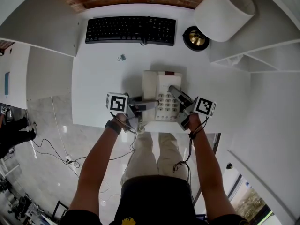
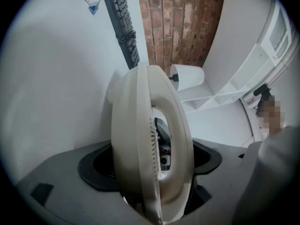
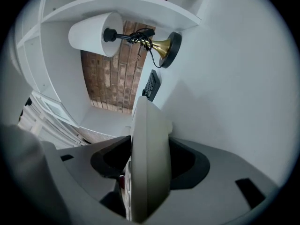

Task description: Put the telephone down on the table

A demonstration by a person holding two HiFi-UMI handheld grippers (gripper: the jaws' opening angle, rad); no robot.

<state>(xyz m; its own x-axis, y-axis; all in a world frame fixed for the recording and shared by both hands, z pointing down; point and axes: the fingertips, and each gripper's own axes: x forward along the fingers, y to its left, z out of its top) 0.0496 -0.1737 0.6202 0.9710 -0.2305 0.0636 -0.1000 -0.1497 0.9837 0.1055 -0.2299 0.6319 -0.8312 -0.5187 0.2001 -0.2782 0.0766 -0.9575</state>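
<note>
A cream telephone [image 1: 159, 90] with a keypad sits low on the white table [image 1: 98, 93], close to its front edge; I cannot tell whether its base touches the surface. My left gripper [image 1: 143, 106] is shut on its left side, where the handset [image 2: 140, 139] fills the space between the jaws. My right gripper [image 1: 179, 96] reaches over the right side. In the right gripper view the telephone's thin edge [image 3: 147, 158] stands between the jaws with dark gaps on both sides, so that gripper is open around it.
A black keyboard [image 1: 131, 30] lies at the back of the table, with a small binder clip [image 1: 121, 57] in front of it. A lamp with a white shade [image 1: 224, 12] and a brass base [image 1: 196, 38] stands back right. White shelving [image 1: 253, 55] flanks the right.
</note>
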